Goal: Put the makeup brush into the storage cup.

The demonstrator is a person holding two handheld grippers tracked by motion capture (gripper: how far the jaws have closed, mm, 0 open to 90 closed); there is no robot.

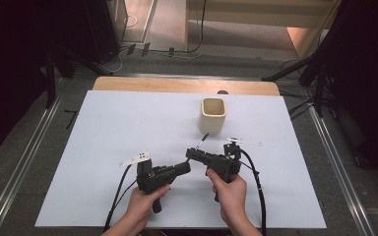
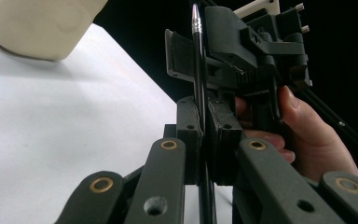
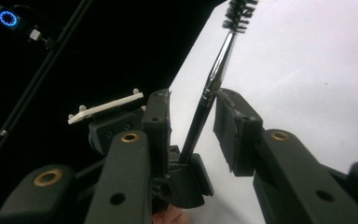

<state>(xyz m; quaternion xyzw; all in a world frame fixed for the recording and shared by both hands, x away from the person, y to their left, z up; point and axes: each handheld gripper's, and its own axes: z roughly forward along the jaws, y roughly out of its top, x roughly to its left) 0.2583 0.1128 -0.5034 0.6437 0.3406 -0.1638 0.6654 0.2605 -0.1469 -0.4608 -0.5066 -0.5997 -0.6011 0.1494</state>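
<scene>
Because the brush [image 3: 213, 84] is passing hands near the cup [image 1: 212, 115], the left gripper [image 2: 203, 135] pinches it while the right gripper [image 3: 193, 123] gapes apart.

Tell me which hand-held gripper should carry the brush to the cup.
Left: the left hand-held gripper is shut on the brush handle; the right hand-held gripper stands open around it.

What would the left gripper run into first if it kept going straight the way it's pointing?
Most likely the right gripper, which faces it close ahead, open around the brush that the left gripper clamps. The gap between them looks short.
</scene>
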